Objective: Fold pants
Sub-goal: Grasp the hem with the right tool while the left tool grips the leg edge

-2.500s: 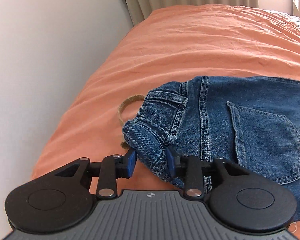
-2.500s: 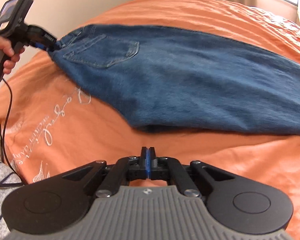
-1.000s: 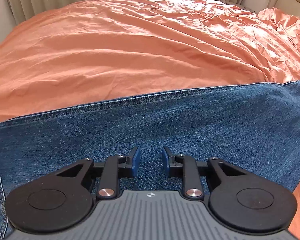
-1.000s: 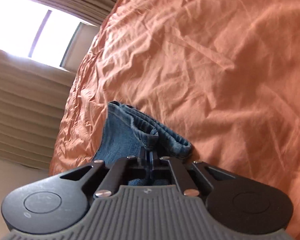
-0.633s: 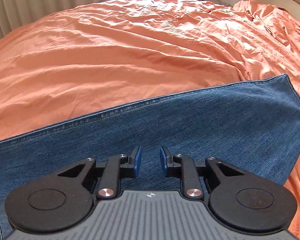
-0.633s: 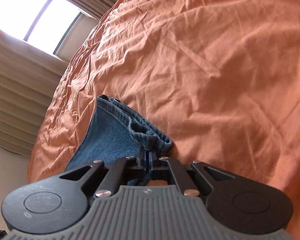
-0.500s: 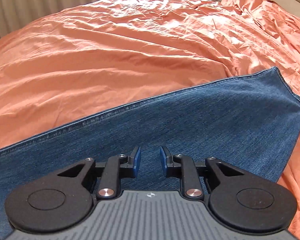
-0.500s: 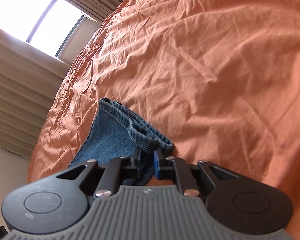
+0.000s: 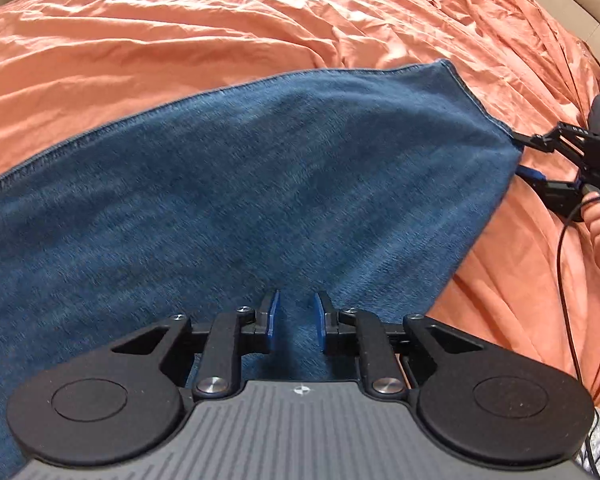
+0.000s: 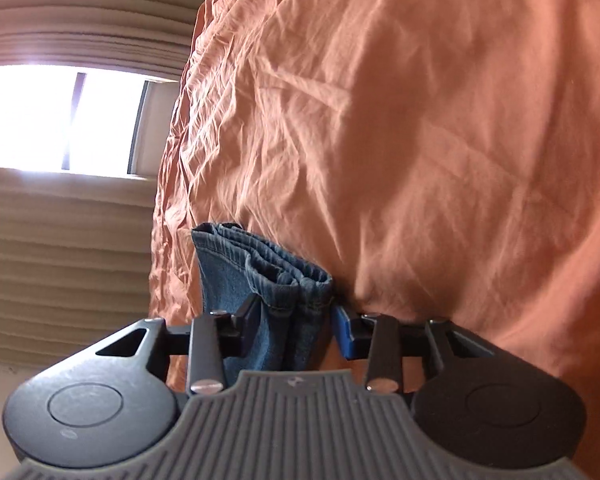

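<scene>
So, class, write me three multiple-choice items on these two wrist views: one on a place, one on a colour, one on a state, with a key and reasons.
1. Where do the jeans lie?
A. on a wooden floor
B. on the bedspread
C. in a basket

2. What colour is the bedspread?
A. orange
B. white
C. green

3. How do the jaws of the right hand-held gripper stand at the hem?
A. clamped shut on it
B. apart, with the hem between them
C. shut, well away from it

Key: 1 B, the denim is spread over the cover; 2 A, orange cloth fills both views; 3 B, a wide gap shows on both sides of the hem. The left hand-held gripper is open too, above the denim.
</scene>
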`<state>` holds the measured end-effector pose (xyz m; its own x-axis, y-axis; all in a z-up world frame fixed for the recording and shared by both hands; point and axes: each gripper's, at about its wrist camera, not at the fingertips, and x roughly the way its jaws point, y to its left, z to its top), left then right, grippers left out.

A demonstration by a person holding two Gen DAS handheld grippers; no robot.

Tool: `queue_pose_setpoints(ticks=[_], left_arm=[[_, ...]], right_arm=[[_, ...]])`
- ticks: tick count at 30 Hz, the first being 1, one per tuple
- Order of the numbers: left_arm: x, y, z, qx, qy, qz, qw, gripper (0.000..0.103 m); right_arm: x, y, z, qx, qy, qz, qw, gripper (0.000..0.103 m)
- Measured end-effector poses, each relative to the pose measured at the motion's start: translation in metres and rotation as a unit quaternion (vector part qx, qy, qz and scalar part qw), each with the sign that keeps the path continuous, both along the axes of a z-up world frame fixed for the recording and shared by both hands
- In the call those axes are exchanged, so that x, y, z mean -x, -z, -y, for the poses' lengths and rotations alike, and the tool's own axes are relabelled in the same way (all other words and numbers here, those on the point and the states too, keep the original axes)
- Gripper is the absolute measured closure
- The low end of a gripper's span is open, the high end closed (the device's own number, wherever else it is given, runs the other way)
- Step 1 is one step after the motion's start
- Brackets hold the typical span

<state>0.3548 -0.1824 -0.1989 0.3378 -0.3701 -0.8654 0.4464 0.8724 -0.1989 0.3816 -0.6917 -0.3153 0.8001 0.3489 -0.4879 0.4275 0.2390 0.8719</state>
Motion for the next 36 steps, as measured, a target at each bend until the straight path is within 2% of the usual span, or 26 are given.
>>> queue_pose_setpoints(ticks=[2, 5, 6, 7, 10, 13, 16, 20, 26, 31, 36], left_arm=[[0.008, 0.001, 0.002, 0.001, 0.003, 0.002, 1.0000, 0.092], [0.009, 0.001, -0.002, 0.022, -0.003, -0.019, 0.9996, 0.092], [0.011, 0.001, -0.001, 0.017, 0.000, -0.016, 0.9997, 0.091], [0.012, 0.000, 0.001, 0.010, 0.004, -0.010, 0.9999, 0.091], [0.014, -0.007, 0.004, 0.005, 0.004, -0.001, 1.0000, 0.091], [0.012, -0.018, 0.002, 0.013, 0.008, 0.015, 0.9998, 0.088], [-0.005, -0.029, -0.007, 0.004, -0.009, 0.045, 0.9990, 0.088], [-0.049, -0.033, -0.011, -0.002, -0.031, 0.060, 0.9978, 0.088], [-0.111, -0.016, 0.013, -0.040, -0.031, 0.063, 0.9967, 0.088], [-0.132, 0.003, 0.027, -0.078, -0.030, 0.049, 0.9953, 0.089], [-0.119, -0.002, 0.029, -0.087, -0.025, 0.065, 0.9938, 0.090]], right_arm=[[0.000, 0.002, -0.001, -0.004, 0.003, 0.008, 1.000, 0.072], [-0.001, 0.004, -0.005, 0.000, 0.001, 0.018, 1.000, 0.073], [-0.001, 0.005, -0.005, -0.003, 0.003, 0.019, 1.000, 0.076], [-0.001, 0.006, -0.005, -0.004, 0.004, 0.015, 1.000, 0.084], [0.001, 0.003, -0.003, -0.008, 0.003, 0.020, 1.000, 0.088], [0.005, -0.008, -0.001, 0.022, -0.011, 0.027, 0.999, 0.091], [-0.001, -0.022, -0.002, 0.054, -0.027, 0.031, 0.998, 0.092], [-0.004, -0.029, -0.004, 0.065, -0.031, 0.030, 0.997, 0.092], [-0.004, -0.030, -0.004, 0.067, -0.036, 0.027, 0.997, 0.092], [-0.012, -0.036, -0.007, 0.087, -0.042, 0.028, 0.995, 0.092], [-0.017, -0.049, -0.010, 0.100, -0.044, 0.032, 0.994, 0.092]])
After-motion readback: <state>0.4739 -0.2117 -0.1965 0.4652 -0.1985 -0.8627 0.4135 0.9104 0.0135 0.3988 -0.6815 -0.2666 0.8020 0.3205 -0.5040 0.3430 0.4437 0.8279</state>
